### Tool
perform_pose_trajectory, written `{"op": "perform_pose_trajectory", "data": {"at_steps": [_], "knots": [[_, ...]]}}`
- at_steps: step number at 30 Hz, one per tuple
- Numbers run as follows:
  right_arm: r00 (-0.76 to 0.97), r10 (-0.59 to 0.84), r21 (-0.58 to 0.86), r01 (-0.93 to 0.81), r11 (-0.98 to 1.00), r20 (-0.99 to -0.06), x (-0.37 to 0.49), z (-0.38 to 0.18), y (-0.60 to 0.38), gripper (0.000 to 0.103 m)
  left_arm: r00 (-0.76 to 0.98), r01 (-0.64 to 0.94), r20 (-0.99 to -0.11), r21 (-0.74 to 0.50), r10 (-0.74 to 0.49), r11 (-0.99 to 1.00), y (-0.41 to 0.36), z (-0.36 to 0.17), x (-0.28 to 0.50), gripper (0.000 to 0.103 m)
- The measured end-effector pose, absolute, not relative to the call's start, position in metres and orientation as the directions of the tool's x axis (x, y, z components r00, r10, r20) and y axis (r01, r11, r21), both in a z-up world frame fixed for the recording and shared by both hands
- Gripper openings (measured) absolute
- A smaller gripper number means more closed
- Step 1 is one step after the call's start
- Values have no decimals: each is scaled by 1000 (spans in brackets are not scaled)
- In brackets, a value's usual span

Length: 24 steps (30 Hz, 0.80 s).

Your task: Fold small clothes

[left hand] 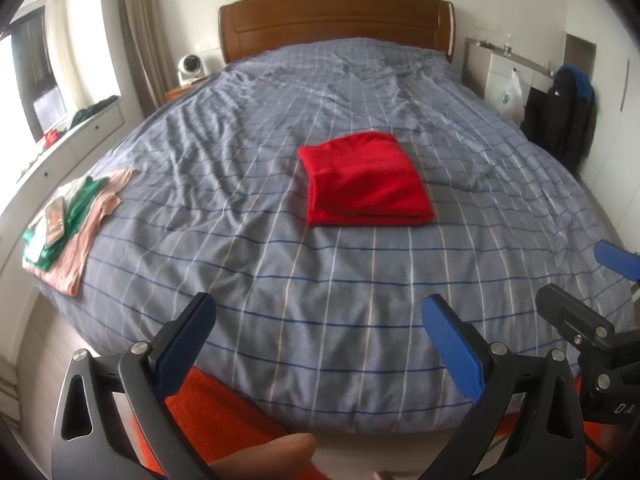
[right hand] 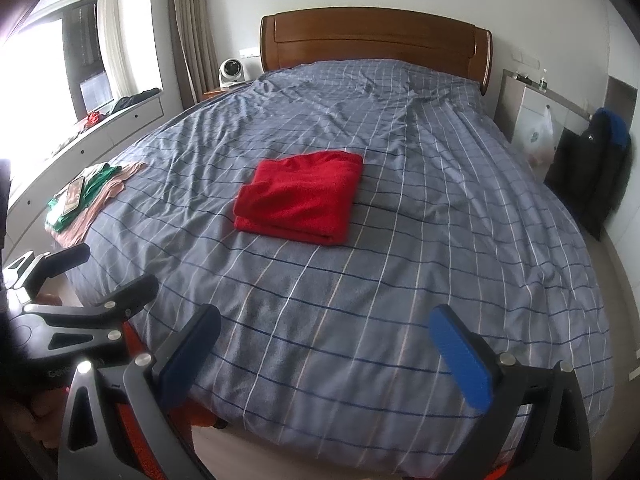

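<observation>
A red garment [left hand: 366, 180] [right hand: 300, 196] lies folded into a neat rectangle in the middle of the bed. My left gripper [left hand: 320, 320] hovers open near the foot of the bed, well short of the garment, nothing between its fingers. My right gripper [right hand: 324, 332] is also open and empty, at about the same distance from the garment. In the left wrist view part of the right gripper shows at the right edge [left hand: 580, 320]. The left gripper's body appears at lower left of the right wrist view [right hand: 80, 312].
The bed has a grey-blue checked cover [left hand: 280, 280] [right hand: 440, 240] and a wooden headboard [left hand: 336, 20]. Pink and green clothes [left hand: 76, 216] [right hand: 92, 196] with a phone [left hand: 55, 220] on top lie at its left edge. A white drawer unit [left hand: 72, 140] runs along the left wall. Dark jackets [right hand: 596, 168] hang at right.
</observation>
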State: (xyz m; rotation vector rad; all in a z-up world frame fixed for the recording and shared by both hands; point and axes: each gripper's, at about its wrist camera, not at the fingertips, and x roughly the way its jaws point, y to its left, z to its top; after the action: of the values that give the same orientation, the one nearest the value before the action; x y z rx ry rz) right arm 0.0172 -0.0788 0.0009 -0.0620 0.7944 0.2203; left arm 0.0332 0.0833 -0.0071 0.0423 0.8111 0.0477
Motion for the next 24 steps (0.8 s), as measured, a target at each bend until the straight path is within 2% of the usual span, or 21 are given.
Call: {"op": "perform_pose_trajectory", "data": {"at_steps": [24], "knots": [[654,205,39,-260,965,-728,17,7,-80,103,693,-19,-719,43,45,999,88,1,32,103]]}}
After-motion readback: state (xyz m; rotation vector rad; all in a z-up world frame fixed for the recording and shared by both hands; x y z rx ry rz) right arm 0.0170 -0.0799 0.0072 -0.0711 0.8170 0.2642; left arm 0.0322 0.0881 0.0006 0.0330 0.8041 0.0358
